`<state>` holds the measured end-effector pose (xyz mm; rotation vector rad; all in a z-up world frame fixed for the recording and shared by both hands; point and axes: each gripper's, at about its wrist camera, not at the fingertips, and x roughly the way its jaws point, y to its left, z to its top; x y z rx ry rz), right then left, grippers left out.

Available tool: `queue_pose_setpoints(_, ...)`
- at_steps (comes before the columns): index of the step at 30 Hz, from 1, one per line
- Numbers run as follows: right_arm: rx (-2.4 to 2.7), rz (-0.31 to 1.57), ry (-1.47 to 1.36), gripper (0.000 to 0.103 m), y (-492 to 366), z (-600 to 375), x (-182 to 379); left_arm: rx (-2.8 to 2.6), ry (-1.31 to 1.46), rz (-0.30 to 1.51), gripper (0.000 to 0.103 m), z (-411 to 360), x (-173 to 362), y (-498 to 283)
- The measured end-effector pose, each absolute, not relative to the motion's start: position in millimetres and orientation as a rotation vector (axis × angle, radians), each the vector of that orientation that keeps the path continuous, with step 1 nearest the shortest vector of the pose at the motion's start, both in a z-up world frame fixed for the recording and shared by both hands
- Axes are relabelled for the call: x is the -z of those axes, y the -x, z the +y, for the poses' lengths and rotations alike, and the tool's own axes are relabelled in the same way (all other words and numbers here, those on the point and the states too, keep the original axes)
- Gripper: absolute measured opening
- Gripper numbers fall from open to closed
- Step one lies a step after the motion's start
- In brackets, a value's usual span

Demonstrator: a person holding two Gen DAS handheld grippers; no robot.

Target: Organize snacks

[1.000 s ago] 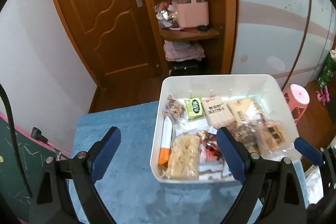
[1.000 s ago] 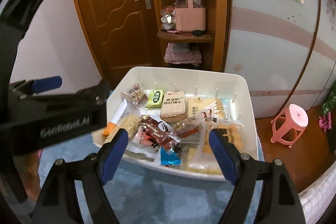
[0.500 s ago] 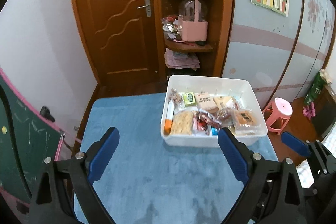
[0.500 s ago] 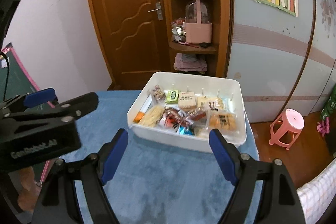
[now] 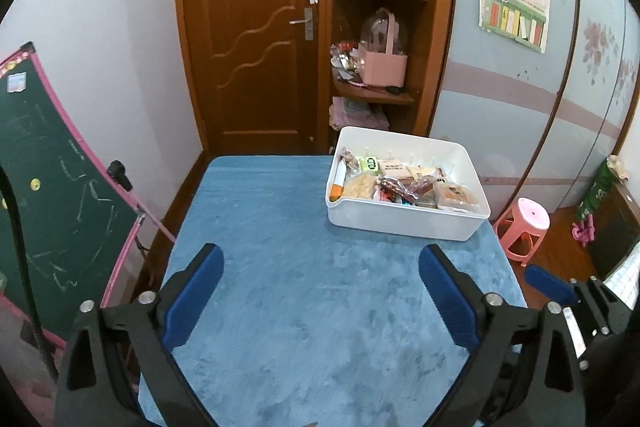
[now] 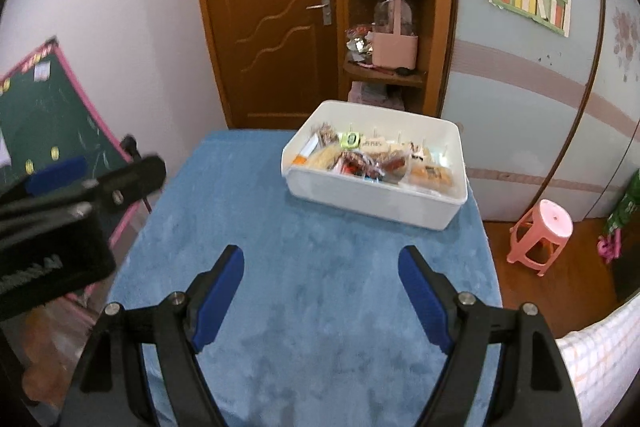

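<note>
A white rectangular plastic bin (image 5: 404, 223) full of wrapped snack packets (image 5: 400, 183) sat at the far right corner of the blue plush-covered tabletop (image 5: 312, 307). The left gripper (image 5: 320, 267) hung over the near edge, its jaws opening wide with nothing between them. The right gripper (image 6: 320, 267) stood wide and empty beside it.

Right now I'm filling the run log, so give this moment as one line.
left gripper: empty, jaws opening | right gripper: open, empty | snacks: in white bin | blue tablecloth: bare near grippers
</note>
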<state>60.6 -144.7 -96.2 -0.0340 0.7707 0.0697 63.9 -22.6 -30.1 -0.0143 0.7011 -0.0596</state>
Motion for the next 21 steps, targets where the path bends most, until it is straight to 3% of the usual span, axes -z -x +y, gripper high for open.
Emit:
queue_pose_setpoints(7, -0.026, 0.765, 0.128, 0.081, -24, -128, 104, 0.058, 0.026, 0.674, 0.1, -12, 34, -14)
queue_pose_setpoints(21, -0.028, 0.746, -0.043, 0.081, 19, -142, 91, 0.027, 0.029, 0.718, 0.1, -1, 44, 6)
